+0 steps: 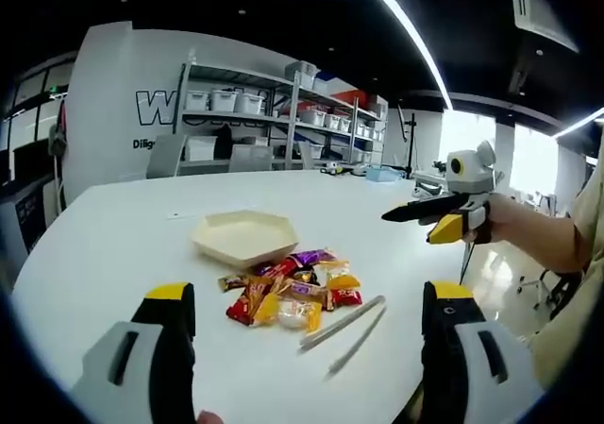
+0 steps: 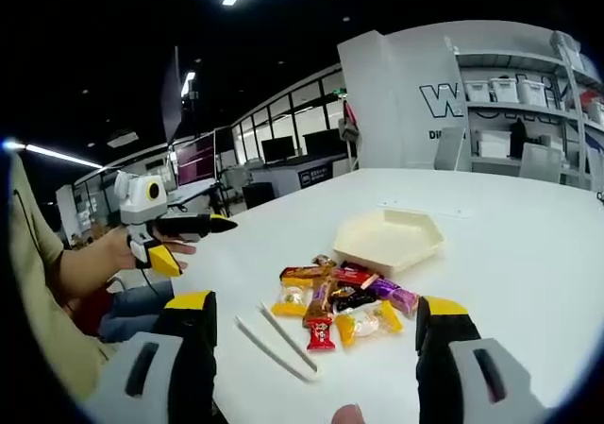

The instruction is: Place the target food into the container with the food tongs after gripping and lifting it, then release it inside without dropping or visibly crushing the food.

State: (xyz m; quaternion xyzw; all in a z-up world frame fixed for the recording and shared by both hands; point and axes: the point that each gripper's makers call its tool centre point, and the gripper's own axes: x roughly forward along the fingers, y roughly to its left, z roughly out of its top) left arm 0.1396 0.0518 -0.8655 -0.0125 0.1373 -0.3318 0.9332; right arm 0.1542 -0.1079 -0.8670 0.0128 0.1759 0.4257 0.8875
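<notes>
Tongs [image 1: 342, 334], one pair, pale, lie flat on the white table [image 1: 113, 226] just beside the candy pile [image 1: 291, 292], on the side away from the container; untouched. Container [image 1: 244, 236]: one, cream, six-sided shallow dish, holding nothing, just behind the pile. Wrapped sweets: one heap, roughly ten pieces in yellow, red, purple and brown wrappers; an exact count cannot be made where they overlap.

Left gripper [image 1: 307, 320]: jaws spread wide, holding nothing, raised above the table on the near side of the pile. Right gripper [image 2: 316, 334]: jaws likewise wide apart and unloaded, also short of the pile; its yellow-tipped jaws seen from the left gripper view [image 1: 444, 218] hang in the air well to the tongs' far side.

Step in hand, as judged: taking up the tongs, not yet begun. To do it well, approach the tongs along their length, close on both arms near the joined end so the tips can still squeeze, then pick a single sweet at the pile's edge, pinching lightly enough that the wrapper does not collapse, and lower it fully into the dish before letting go.
</notes>
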